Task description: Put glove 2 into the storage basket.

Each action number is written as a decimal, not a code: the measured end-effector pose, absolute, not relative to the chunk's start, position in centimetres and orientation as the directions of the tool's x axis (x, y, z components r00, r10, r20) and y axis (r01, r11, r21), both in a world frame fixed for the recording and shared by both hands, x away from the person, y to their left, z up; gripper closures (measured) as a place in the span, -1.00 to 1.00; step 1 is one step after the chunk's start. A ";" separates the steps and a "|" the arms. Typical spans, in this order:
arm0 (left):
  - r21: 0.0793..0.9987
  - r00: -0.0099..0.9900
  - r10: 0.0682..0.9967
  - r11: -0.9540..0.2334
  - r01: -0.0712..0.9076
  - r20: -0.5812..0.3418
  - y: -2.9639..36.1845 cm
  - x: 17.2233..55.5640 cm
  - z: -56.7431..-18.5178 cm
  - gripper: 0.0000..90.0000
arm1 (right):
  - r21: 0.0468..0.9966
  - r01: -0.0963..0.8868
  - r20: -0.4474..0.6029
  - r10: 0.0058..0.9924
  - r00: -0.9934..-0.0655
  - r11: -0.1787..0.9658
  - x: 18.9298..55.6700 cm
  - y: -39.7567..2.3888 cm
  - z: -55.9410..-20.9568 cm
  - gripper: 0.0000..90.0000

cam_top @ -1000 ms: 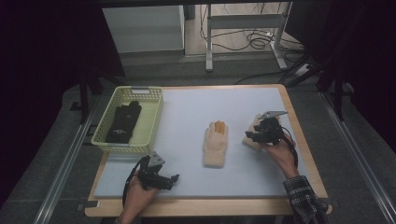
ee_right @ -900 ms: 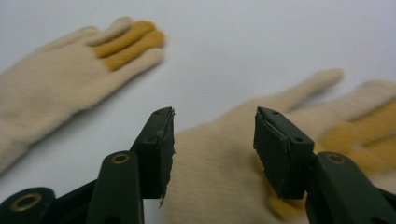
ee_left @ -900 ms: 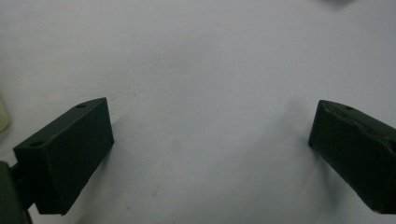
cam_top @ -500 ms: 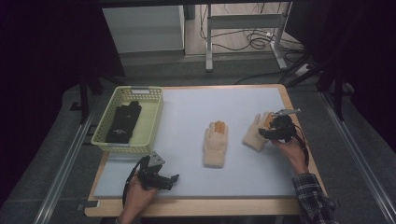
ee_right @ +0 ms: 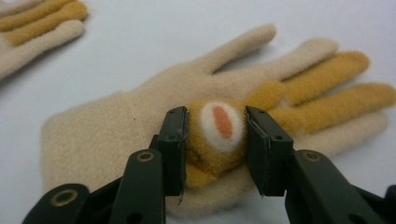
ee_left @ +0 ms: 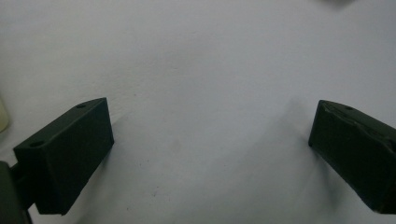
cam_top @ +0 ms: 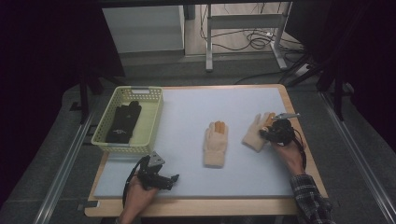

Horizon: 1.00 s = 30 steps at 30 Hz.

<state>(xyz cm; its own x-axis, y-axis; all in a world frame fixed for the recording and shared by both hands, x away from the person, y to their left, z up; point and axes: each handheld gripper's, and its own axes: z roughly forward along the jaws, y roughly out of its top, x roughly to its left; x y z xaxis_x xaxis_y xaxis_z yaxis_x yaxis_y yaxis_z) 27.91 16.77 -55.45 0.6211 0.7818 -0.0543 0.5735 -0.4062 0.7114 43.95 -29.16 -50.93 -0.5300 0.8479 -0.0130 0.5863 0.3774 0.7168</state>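
A tan glove with orange fingers lies flat on the pale blue mat at the right. My right gripper sits over its palm. In the right gripper view the jaws pinch a raised orange pad with a white and red oval on that glove; they have just been closing on it. A matching glove lies in the middle of the mat. My left gripper rests near the front left, open over bare mat.
A pale yellow basket at the back left of the table holds black gloves. The wooden table edge runs along the front. Desk legs and cables lie on the floor beyond the table.
The right hand has sunk a little and shifted towards the table's right edge. The tan glove now lies spread out beside it, and the jaws have closed onto its pad. The left hand kept still.
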 end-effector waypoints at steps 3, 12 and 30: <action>0.711 0.621 0.782 -0.406 0.574 -0.055 16.8 27.9 -55.4 -1.00 | 0.733 0.579 0.008 0.848 -0.530 0.356 43.4 -29.2 -50.3 0.36; 0.711 0.621 0.782 -0.406 0.574 -0.055 16.8 27.9 -55.5 -1.00 | 0.772 0.525 0.034 0.802 -0.596 0.358 40.8 -28.4 -47.6 0.37; 0.701 0.636 0.770 -0.425 0.572 -0.052 16.9 28.0 -55.4 -1.00 | 0.775 0.494 0.106 0.689 -0.717 0.394 39.5 -24.3 -45.1 0.38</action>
<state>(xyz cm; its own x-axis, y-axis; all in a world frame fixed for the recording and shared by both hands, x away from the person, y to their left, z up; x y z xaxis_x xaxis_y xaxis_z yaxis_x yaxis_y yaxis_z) 28.04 16.86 -55.37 0.6358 0.7701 -0.0519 0.5722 -0.4250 0.7014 39.46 -24.31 -45.08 -0.7169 0.6890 0.1063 0.4938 0.3942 0.7751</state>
